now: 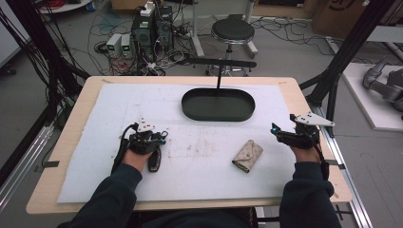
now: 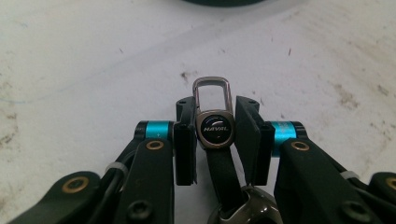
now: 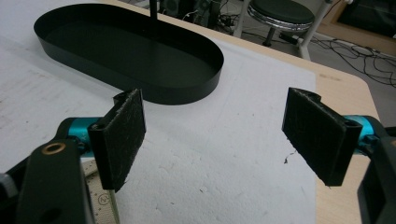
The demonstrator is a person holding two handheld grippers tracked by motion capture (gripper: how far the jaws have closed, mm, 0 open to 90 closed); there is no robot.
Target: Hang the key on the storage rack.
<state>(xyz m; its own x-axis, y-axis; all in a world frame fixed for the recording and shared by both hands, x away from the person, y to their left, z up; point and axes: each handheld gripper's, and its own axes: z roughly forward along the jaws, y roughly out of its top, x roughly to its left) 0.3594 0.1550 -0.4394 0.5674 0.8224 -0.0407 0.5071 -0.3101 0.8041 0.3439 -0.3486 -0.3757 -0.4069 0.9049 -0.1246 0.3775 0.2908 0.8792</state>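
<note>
The left tool pinches a glossy black strap key fob with a metal loop; the right tool stands spread over the scuffed white foam counter mat.

From my seat I see a black key fob with a silver metal loop and a dark round badge lettered in white, set between my left gripper's black fingers, which carry bright turquoise bands and brass-coloured pivots. My right gripper is black too, with the same turquoise accents and a pale grey plate on top. The key pouch is beige with a faint repeating pattern. The oval tray is matte black. The mat is white with brownish smudges, over a light wood counter. My sleeves are dark navy.
</note>
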